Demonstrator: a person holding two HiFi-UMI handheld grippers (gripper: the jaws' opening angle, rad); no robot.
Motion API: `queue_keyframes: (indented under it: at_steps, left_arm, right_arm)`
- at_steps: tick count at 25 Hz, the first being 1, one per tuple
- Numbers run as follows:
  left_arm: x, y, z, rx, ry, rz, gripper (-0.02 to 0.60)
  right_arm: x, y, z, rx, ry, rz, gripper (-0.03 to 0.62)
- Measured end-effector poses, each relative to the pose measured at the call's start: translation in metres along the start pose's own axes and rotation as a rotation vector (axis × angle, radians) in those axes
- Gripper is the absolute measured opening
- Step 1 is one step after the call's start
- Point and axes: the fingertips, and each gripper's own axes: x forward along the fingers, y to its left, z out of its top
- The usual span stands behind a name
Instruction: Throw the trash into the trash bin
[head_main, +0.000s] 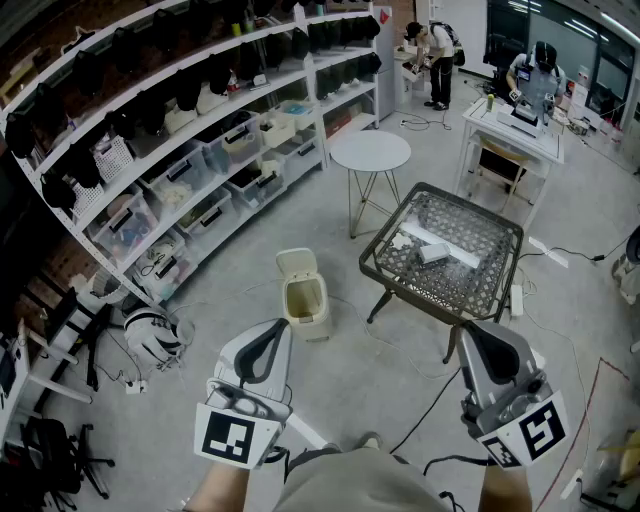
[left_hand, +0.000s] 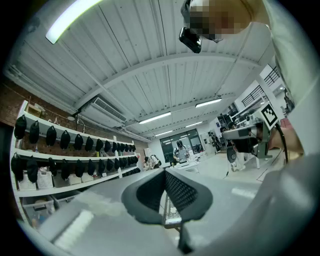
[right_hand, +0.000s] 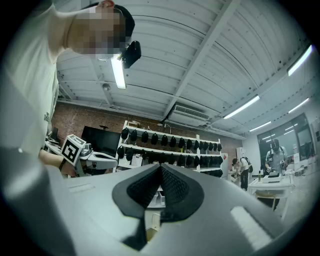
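The cream trash bin stands on the floor with its lid up, ahead of both grippers. White pieces of trash lie on the dark wicker table to its right. My left gripper hovers short of the bin, shut and empty. The right gripper hangs before the table's near corner, also shut with nothing in it. In the left gripper view the pads meet at a seam. In the right gripper view the pads are pressed together, and a cream shape, likely the bin, shows below them.
Long white shelves with bins and dark helmets run along the left. A round white table stands behind the bin. Cables trail on the floor. People work at a white desk far back.
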Motion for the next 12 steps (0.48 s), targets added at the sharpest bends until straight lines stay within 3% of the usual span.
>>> queue_keyframes:
  at_steps: [12]
  left_arm:
    - [0.012,-0.001,0.002,0.0,0.023,0.003,0.002]
  right_arm:
    - [0.006,-0.012,-0.004,0.041,-0.018,0.018,0.003]
